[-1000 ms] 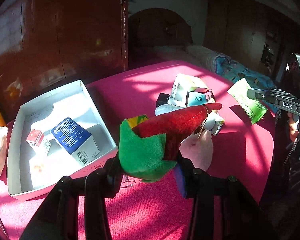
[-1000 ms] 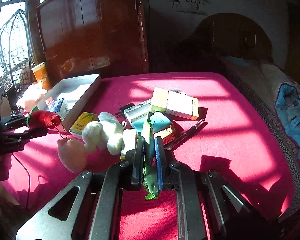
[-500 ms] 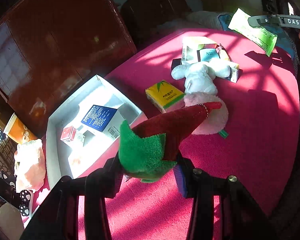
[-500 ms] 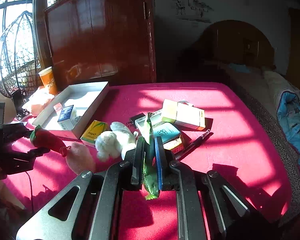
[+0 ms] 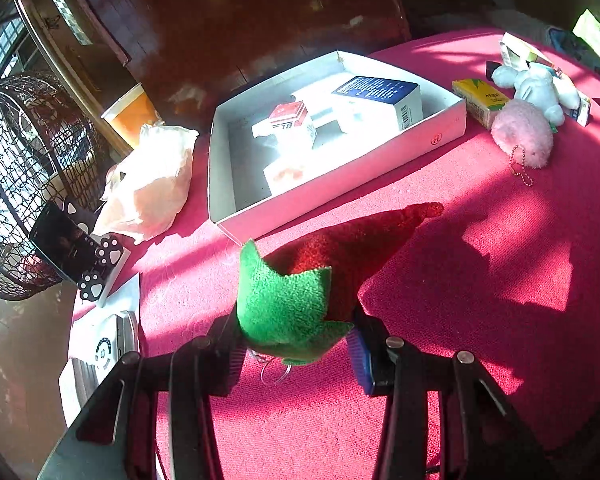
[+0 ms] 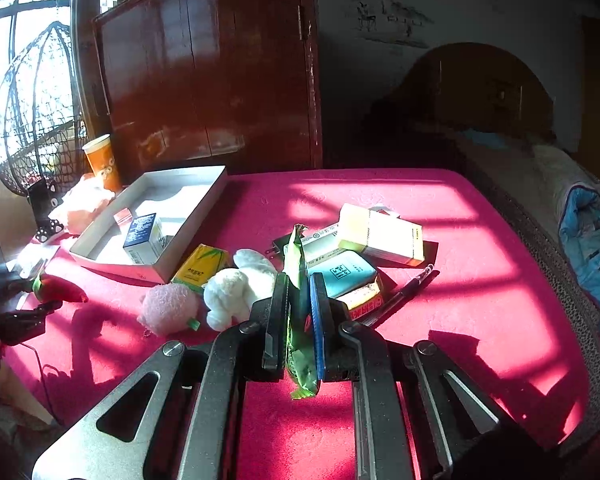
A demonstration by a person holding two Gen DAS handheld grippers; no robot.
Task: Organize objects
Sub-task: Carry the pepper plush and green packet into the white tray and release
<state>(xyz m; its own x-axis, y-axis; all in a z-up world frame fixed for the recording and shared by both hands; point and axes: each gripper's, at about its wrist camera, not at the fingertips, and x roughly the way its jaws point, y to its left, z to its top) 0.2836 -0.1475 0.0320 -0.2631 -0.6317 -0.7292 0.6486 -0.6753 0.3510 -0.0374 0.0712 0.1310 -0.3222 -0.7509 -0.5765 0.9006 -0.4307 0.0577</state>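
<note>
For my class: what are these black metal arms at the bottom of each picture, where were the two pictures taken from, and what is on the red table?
No robot here: a person holds a hand tool with two jaws in each hand, and a camera on each tool looks along them. In the left view, the left gripper is shut on a red plush chilli with green leaves. In the right view, the right gripper is shut on a flat green packet. On the red cloth table lie a shallow white cardboard tray holding small boxes, a pink fluffy ball, a white plush animal, more boxes and a dark pen.
</note>
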